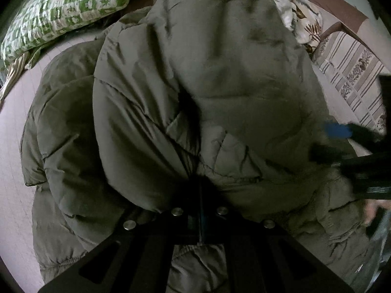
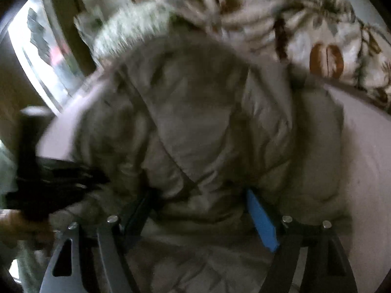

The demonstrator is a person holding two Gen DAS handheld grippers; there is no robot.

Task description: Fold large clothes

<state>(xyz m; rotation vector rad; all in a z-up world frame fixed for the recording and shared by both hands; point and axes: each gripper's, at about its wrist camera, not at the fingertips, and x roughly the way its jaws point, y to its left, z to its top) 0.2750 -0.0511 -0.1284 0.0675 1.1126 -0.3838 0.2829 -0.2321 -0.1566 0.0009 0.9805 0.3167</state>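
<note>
A big olive-grey padded jacket [image 1: 195, 85] lies bunched on a pale bed sheet [image 1: 12, 146], with a fur-trimmed hood [image 2: 136, 24] at its far end. My left gripper [image 1: 200, 183] is shut on a fold of the jacket, its jaws pressed together and buried in the cloth. My right gripper [image 2: 198, 195] stands open, its blue-padded finger [image 2: 261, 222] and its dark finger pushed into the jacket on either side of a bulge. The right gripper also shows at the right edge of the left wrist view [image 1: 342, 141]. The right wrist view is blurred.
A green-and-white patterned pillow [image 1: 63, 9] lies at the far left. A white quilt with a brown leaf print [image 2: 305, 31] lies behind the jacket. A striped mattress edge [image 1: 354, 83] and a brown bed frame [image 1: 337, 5] are at the right. A window [image 2: 41, 48] is at the left.
</note>
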